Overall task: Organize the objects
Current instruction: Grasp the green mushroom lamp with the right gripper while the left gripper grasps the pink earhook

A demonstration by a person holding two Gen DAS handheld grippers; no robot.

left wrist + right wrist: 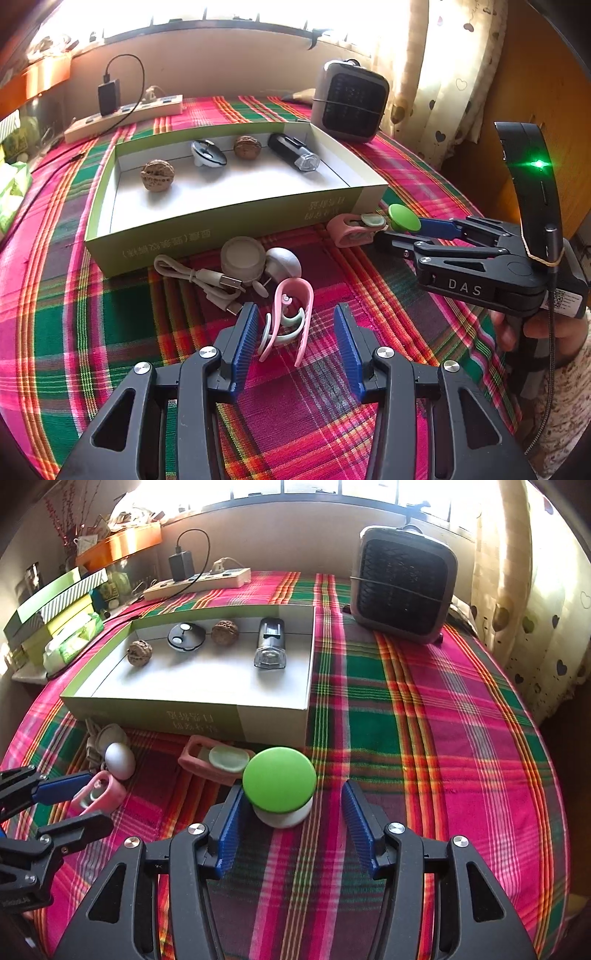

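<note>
A shallow green box [221, 225] [273, 720] on the plaid cloth holds two walnuts [157, 175] [224, 631], a round black gadget [208, 153] [185, 637] and a black bike light [293, 152] [270, 648]. My left gripper [295, 332] is open around a pink clip [291, 314] lying on the cloth. My right gripper [291, 812] is open around a green-capped mushroom-shaped object [279, 781] [403, 218]. A pink case [351, 230] [207, 757], a white egg-shaped object [283, 262] [119, 760], a round white puck [243, 257] and a grey USB cable [199, 278] lie before the box.
A grey fan heater [349, 101] [404, 585] stands at the back right. A power strip with a black charger [125, 110] [199, 579] lies at the back. Stacked boxes [55, 609] stand at the left. A curtain [517, 590] hangs at the right.
</note>
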